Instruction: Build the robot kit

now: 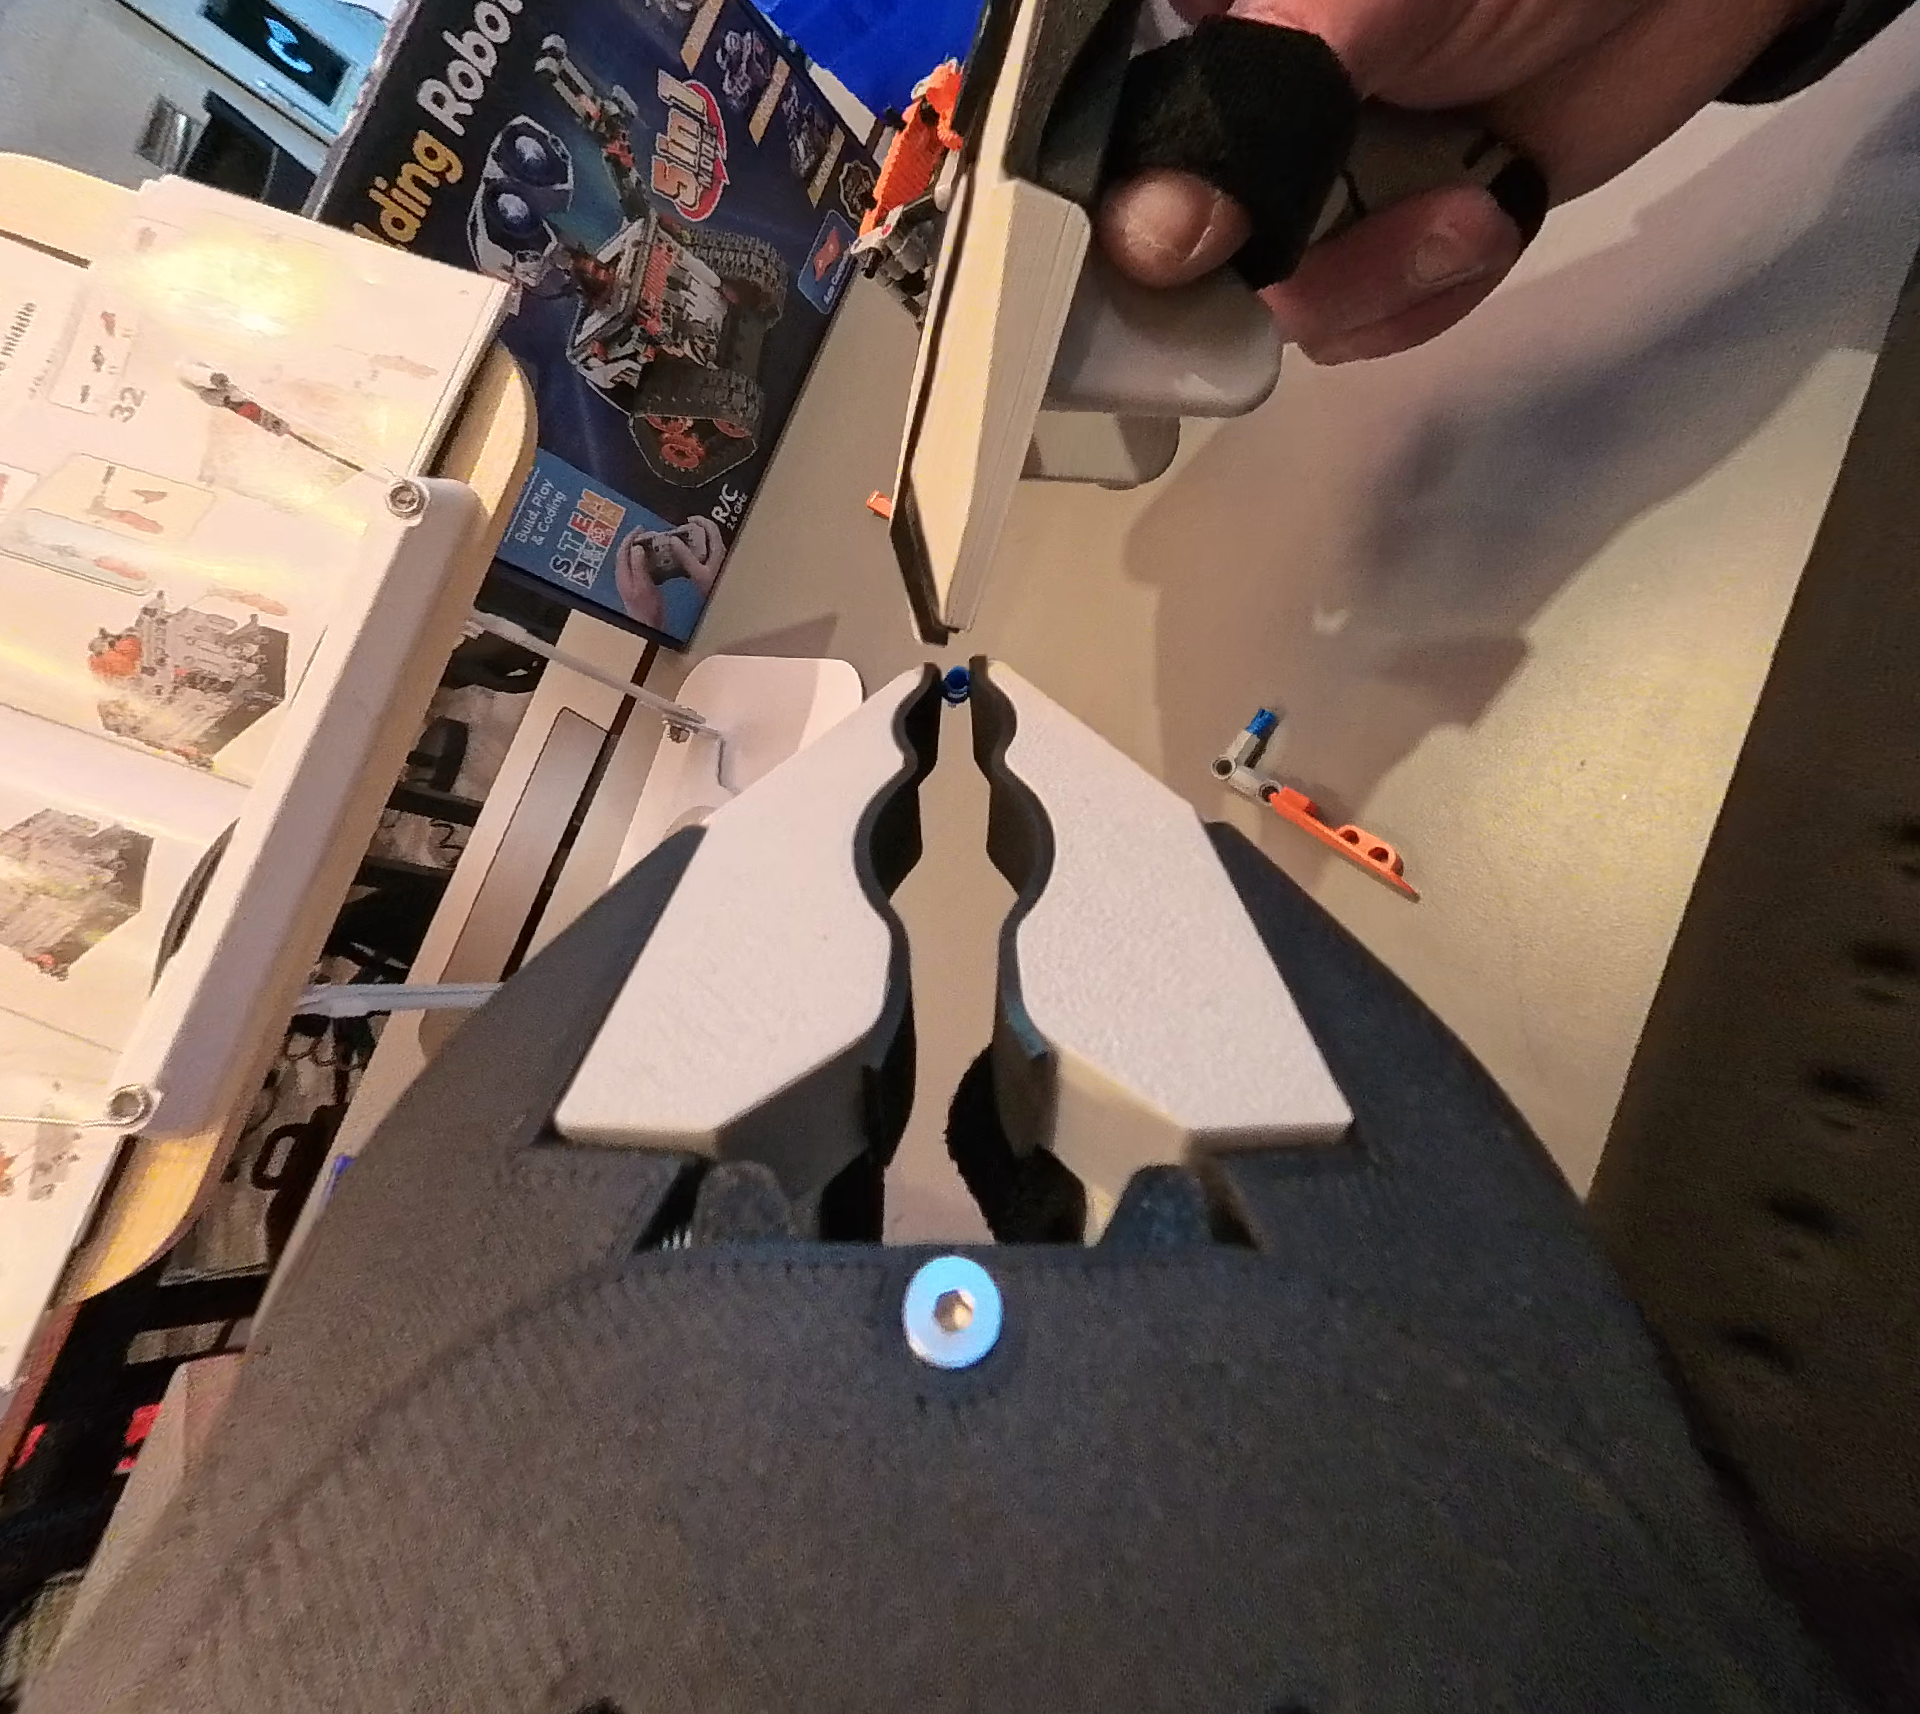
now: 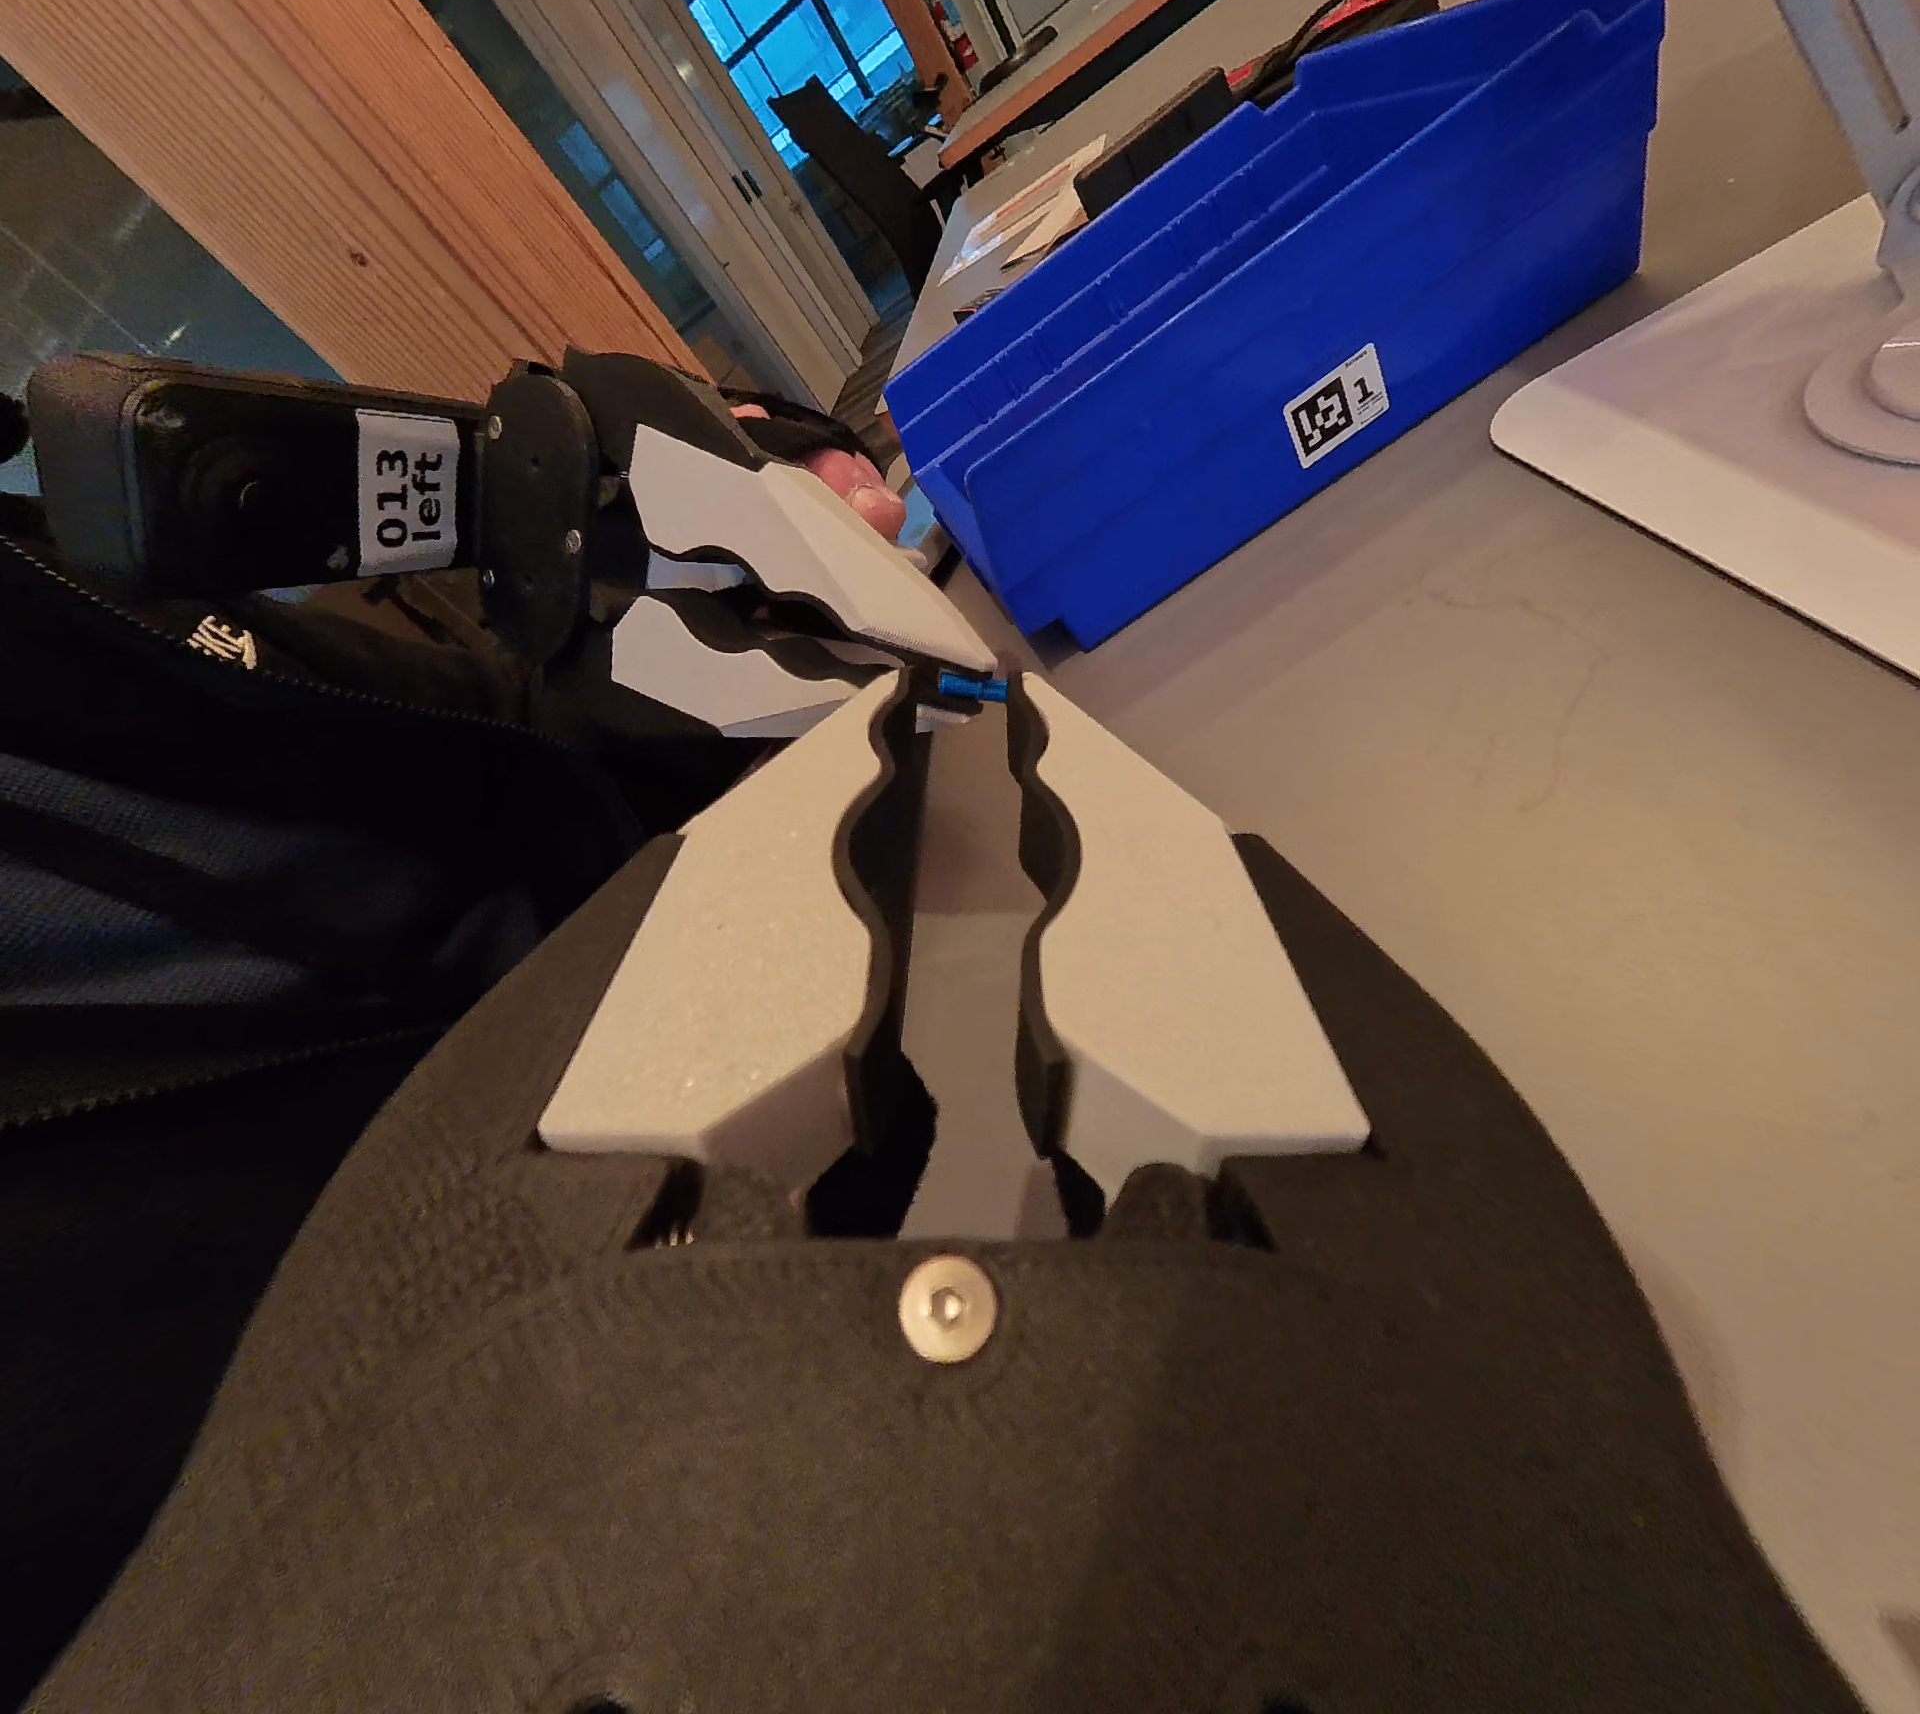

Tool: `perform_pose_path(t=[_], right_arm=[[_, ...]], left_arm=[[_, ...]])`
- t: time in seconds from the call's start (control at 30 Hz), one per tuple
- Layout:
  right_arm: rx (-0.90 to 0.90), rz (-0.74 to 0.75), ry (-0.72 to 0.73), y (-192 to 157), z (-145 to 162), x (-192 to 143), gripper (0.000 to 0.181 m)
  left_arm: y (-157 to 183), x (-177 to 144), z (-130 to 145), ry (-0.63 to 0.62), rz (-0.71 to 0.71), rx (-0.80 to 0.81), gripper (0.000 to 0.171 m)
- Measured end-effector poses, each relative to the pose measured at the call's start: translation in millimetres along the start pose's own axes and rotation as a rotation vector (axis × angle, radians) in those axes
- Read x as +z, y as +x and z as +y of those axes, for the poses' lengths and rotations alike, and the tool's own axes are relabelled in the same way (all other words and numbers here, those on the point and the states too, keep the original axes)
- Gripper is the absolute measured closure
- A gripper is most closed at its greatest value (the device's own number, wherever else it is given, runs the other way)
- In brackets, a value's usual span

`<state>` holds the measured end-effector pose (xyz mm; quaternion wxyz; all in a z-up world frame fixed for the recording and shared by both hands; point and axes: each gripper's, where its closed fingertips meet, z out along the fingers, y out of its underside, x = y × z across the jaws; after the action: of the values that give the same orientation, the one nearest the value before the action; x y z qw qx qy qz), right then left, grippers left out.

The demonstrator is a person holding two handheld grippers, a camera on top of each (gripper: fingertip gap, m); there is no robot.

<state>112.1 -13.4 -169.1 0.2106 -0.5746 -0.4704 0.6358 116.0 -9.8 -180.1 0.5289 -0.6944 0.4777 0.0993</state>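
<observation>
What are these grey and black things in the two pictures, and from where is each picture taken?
No robot is here. A person holds one hand-squeezed tool in each hand, and each tool carries a camera looking along its two grey fingers.

The left wrist view shows the left tool pinching a small blue pin. The right tool, held by a hand, hangs just beyond it.

The right wrist view shows the right tool open around the same pin.

On the grey table lie an orange and grey toy part, a kit box, an instruction booklet and a blue bin.
</observation>
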Motion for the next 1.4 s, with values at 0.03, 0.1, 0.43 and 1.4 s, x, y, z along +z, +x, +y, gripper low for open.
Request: perform_pose_path(t=[0.03,0.1,0.43,1.4], right_arm=[[-0.001,-0.001,0.001,0,0,0,0.167],[0.000,-0.006,0.000,-1,0,0,0.167],[0.042,-0.076,0.001,-9,0,1,0.167],[-0.018,-0.111,-0.152,-30,21,50,0.159]], left_arm=[[0,0,0,0.004,0.000,-0.006,0.168],[-1,0,0,0.006,0.001,-0.015,0.168],[-3,-5,-9,0.065,-0.001,-0.018,0.168],[7,-65,18,0.165,0.105,-0.416,0.168]])
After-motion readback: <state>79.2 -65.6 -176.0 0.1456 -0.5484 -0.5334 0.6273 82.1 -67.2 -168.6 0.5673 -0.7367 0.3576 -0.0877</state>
